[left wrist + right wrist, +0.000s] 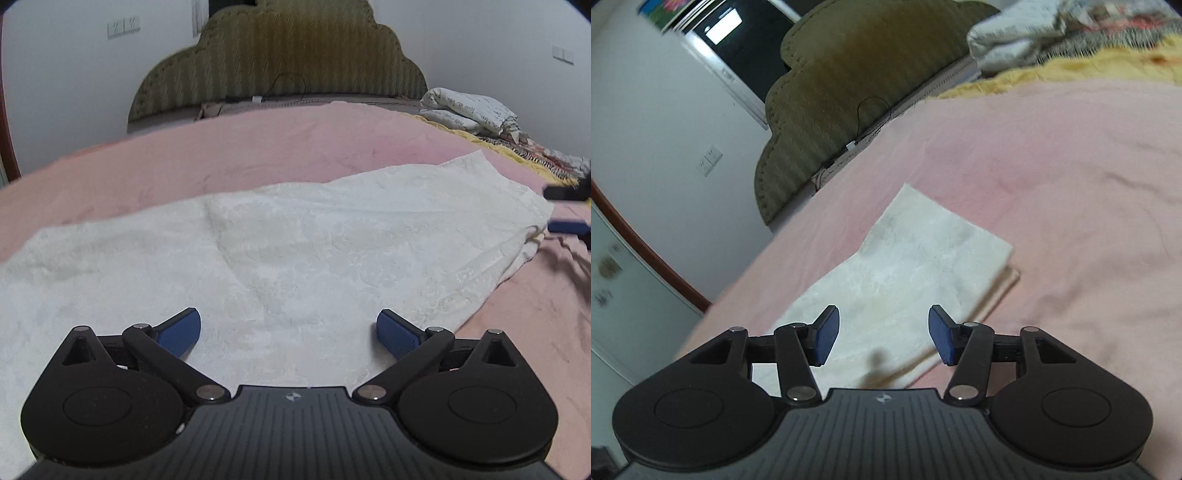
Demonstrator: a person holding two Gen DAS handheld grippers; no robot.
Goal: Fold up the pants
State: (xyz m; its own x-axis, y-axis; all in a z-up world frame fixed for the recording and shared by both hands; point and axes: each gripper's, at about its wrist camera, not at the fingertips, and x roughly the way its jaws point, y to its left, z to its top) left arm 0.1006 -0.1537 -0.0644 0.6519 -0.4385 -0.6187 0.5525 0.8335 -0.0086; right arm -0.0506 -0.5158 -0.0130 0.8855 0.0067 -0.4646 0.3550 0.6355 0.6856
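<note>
The white pants [295,240] lie flat on the pink bedspread [221,155], stretched from lower left to right in the left wrist view. My left gripper [289,332] is open and empty, hovering low over the middle of the pants. In the right wrist view the pants [905,266] show as a folded white strip with a layered end at the right. My right gripper [884,334] is open and empty just above the near part of them. Its blue fingertips [569,227] also show at the right edge of the left wrist view, beside the pants' end.
An olive padded headboard [280,62] stands at the far side of the bed. Folded white bedding [469,110] and a yellow patterned blanket [1089,62] lie at the far right. A dark cable [288,85] hangs on the headboard. A white wall [66,92] is at the left.
</note>
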